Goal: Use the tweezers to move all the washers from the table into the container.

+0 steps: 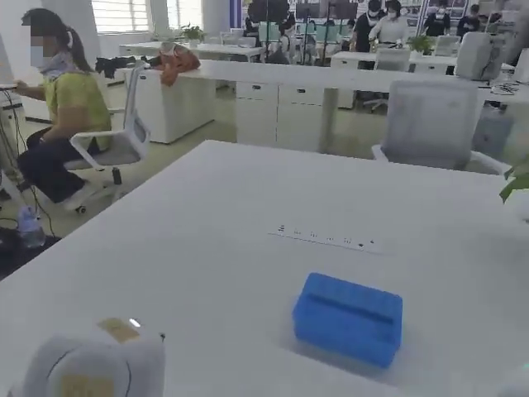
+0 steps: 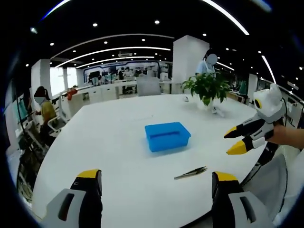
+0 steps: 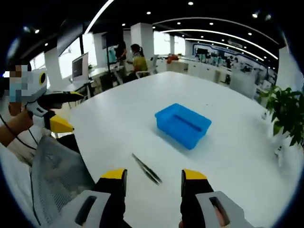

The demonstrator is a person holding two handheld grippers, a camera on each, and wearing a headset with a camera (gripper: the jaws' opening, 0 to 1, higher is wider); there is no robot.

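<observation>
Tweezers [image 3: 146, 169] were seen lying flat on the white table [image 3: 237, 156], just ahead of the right gripper [image 3: 154, 174] and apart from the blue container [image 3: 183, 124], which stood open-topped nearer the middle of the table. A row of small dark specks [image 1: 326, 238] was noted beyond the container in the head view; whether these were the washers could not be told at that size. Several risks were judged to follow from this layout. The tweezers, being thin and flat against a smooth surface, could be pushed along or spun rather than lifted if the jaws were closed on them from a poor angle. They could also be nudged towards the near edge of the table, close to which they lay. If gripped off-centre, their tips could be left badly placed for pinching small washers. Both claws were found wide open and empty. The right gripper's jaws were spread with the tweezers seen ahead between them, untouched. The left gripper [image 2: 156, 175] was likewise parted widely near the table edge, with nothing between its jaws and no contact seen.
</observation>
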